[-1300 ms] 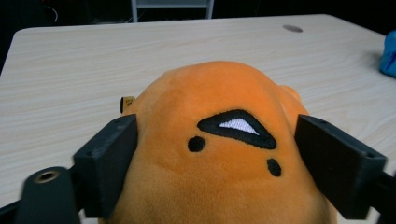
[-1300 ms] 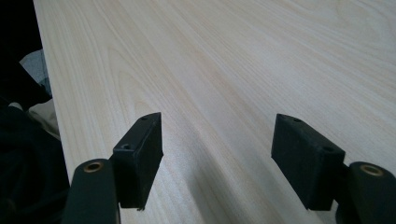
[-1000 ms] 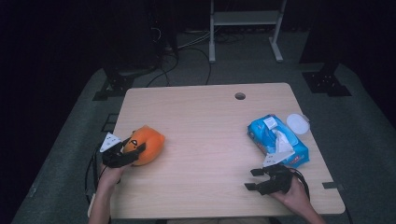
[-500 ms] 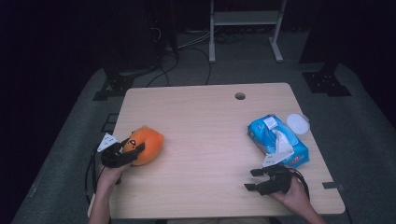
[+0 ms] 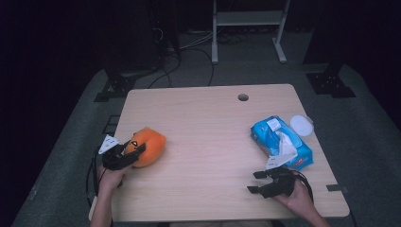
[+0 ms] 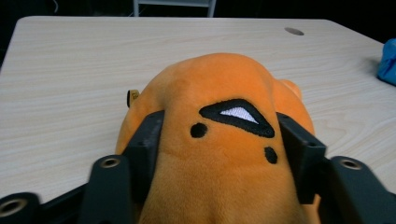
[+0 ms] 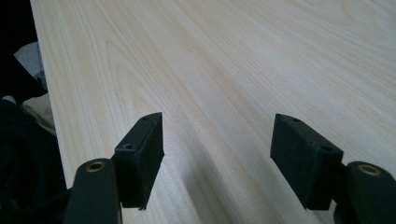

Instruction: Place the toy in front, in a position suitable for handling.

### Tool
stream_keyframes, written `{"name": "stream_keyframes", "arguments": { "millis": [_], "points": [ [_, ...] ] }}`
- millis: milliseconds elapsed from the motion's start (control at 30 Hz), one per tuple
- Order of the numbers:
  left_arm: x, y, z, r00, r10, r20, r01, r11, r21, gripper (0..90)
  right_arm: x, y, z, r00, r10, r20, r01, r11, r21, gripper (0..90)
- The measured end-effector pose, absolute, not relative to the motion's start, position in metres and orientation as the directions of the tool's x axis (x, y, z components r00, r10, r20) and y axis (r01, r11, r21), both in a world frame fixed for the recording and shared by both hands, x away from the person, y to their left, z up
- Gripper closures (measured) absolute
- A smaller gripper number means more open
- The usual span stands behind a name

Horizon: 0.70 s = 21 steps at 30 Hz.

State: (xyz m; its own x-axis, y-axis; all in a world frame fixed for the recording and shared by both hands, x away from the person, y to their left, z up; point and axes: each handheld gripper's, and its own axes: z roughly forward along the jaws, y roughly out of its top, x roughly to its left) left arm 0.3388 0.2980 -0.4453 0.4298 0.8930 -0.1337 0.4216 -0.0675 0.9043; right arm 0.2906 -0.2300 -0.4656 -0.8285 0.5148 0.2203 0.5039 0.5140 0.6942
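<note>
Surface: pale wood table point(image 5: 208, 142) | room: dark, grey floor point(image 5: 364, 118)

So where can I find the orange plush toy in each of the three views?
High view: the orange plush toy lies at the table's left side, clasped by the left hand-held gripper.
Left gripper view: low centre, between the jaws.
Right gripper view: bare tabletop between open jaws.
Shared landmark: the light wooden table.
</note>
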Motion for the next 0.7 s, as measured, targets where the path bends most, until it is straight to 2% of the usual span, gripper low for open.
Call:
{"name": "stream_keyframes", "arguments": {
  "millis": [200,400,600,700],
  "points": [
    [0.338,0.297,-0.44,0.418,0.896,-0.151,0.411,-0.038,0.911,49.1,0.29,-0.23,-0.464,-0.831,0.513,0.215,0.497,0.51,0.702,34.1],
    [0.335,0.299,-0.431,0.419,0.882,-0.214,0.377,0.045,0.925,49.6,0.29,-0.23,-0.464,-0.833,0.511,0.212,0.494,0.515,0.701,34.1],
    [0.327,0.288,-0.415,0.465,0.858,-0.216,0.327,0.06,0.943,49.6,0.291,-0.231,-0.464,-0.831,0.515,0.21,0.494,0.511,0.703,34.1],
    [0.324,0.272,-0.404,0.521,0.828,-0.208,0.295,0.054,0.954,49.6,0.29,-0.231,-0.463,-0.829,0.517,0.213,0.496,0.505,0.706,34.2]
  ]
}}
